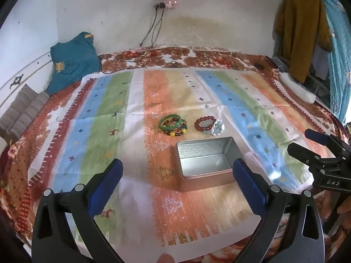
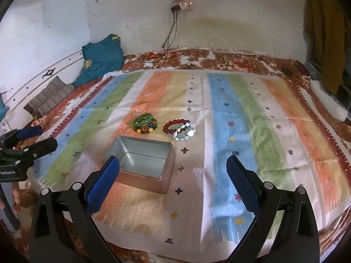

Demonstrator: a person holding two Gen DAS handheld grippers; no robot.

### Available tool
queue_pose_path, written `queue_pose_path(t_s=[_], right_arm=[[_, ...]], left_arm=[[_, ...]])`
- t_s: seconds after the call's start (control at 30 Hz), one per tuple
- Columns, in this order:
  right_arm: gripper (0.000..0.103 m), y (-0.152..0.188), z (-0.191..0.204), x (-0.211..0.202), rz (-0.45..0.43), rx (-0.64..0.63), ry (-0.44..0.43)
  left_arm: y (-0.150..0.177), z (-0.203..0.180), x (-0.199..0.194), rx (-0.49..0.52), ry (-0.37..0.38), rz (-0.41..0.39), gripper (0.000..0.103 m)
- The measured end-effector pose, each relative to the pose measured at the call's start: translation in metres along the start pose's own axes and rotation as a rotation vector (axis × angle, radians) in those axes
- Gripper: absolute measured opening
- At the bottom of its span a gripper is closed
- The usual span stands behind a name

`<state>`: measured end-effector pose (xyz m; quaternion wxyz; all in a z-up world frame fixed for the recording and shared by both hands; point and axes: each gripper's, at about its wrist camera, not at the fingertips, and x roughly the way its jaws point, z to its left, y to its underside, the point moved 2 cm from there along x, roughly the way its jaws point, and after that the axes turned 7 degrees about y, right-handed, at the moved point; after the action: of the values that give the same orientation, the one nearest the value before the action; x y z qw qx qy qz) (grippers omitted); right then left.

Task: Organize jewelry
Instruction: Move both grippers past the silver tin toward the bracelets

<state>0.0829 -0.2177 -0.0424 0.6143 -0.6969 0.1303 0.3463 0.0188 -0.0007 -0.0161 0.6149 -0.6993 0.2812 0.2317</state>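
An open, empty metal tin [image 1: 205, 161] [image 2: 142, 164] sits on the striped cloth. Just beyond it lie two small heaps of bracelets: a green bangle [image 1: 170, 122] [image 2: 143, 119] on dark and yellow beaded bracelets [image 1: 177, 131] [image 2: 148, 128], and a red beaded bracelet [image 1: 204, 123] [image 2: 174, 126] with pale blue and white bead bracelets [image 1: 216, 128] [image 2: 186, 132]. My left gripper [image 1: 177, 171] is open and empty, hovering before the tin. My right gripper [image 2: 173, 166] is open and empty, right of the tin. Each gripper shows at the other view's edge [image 1: 316, 144] [image 2: 30, 140].
The striped cloth [image 1: 105, 118] [image 2: 263, 131] covers a bed with a floral blanket [image 1: 197, 57]. A teal garment [image 1: 72, 59], folded grey cloths [image 1: 24, 109], charger cables [image 1: 153, 32], a white roll [image 1: 296, 87] and hanging clothes [image 1: 302, 28] ring the bed.
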Motion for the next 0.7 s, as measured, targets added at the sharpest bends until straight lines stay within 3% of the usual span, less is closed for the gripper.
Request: queue_pose_path(t_s=[0.27, 0.47, 0.7], right_arm=[[0.099, 0.0, -0.001, 0.001, 0.019, 0.005, -0.002], [0.099, 0.002, -0.012, -0.001, 0.01, -0.009, 0.0], [0.099, -0.002, 0.004, -0.006, -0.019, -0.023, 0.015]], left_arm=[[0.003, 0.0, -0.001, 0.029, -0.035, -0.011, 0.098], [0.002, 0.0, -0.003, 0.024, -0.02, -0.024, 0.097], [0.001, 0.001, -0.009, 0.015, -0.017, -0.054, 0.097]])
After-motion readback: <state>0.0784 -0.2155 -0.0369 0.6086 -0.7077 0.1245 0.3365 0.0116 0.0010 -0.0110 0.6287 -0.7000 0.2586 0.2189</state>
